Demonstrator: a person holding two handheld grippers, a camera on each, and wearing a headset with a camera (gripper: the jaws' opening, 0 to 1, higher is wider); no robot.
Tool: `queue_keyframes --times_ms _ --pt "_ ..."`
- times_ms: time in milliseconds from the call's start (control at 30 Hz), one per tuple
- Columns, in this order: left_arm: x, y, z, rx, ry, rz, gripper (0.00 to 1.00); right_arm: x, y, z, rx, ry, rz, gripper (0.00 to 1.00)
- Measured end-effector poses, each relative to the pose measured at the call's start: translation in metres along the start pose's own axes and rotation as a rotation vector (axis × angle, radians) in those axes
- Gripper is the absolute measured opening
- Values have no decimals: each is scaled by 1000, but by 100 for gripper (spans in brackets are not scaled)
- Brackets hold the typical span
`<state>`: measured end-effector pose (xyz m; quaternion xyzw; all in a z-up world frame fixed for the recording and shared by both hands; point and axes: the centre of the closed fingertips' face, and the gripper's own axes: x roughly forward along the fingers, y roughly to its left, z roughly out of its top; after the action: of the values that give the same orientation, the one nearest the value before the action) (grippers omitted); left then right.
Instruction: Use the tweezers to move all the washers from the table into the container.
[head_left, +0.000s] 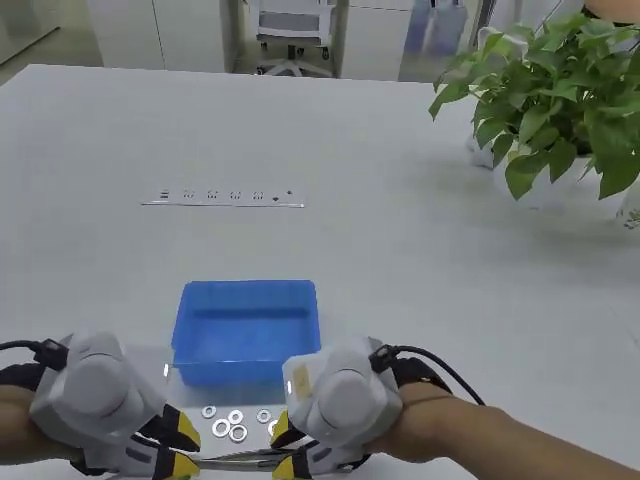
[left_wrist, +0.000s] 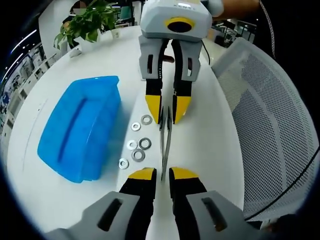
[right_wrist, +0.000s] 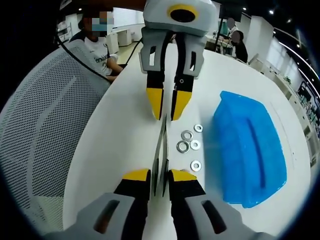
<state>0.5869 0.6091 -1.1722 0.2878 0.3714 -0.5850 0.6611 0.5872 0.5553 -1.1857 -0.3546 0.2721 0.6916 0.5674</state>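
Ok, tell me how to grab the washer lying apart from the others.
That washer lies flat on the table, so its thin edge likely offers little hold. Pinch the ring with the tweezers: one tip through the hole, one outside the rim, coming down from above.

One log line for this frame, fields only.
left claw: shut on tweezers | right claw: shut on tweezers | washers: on table beside container | container: empty

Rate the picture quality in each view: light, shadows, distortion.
Head view: even soft light, blue container in focus, washers small but distinct. Left gripper view: fisheye bows the container's sides. Right gripper view: same bowing; tweezers crisp.
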Motion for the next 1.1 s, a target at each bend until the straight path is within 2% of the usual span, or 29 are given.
queue_keyframes --times_ms 333,667,1100 --pt "8 -2 -6 41 34 -5 11 -1 0 0 -17 5 -4 12" --pt "8 2 -5 39 17 10 6 -1 0 1 -10 -1 -12 11" --pt "3 0 -2 79 33 19 6 -1 0 3 -3 -3 -21 11"
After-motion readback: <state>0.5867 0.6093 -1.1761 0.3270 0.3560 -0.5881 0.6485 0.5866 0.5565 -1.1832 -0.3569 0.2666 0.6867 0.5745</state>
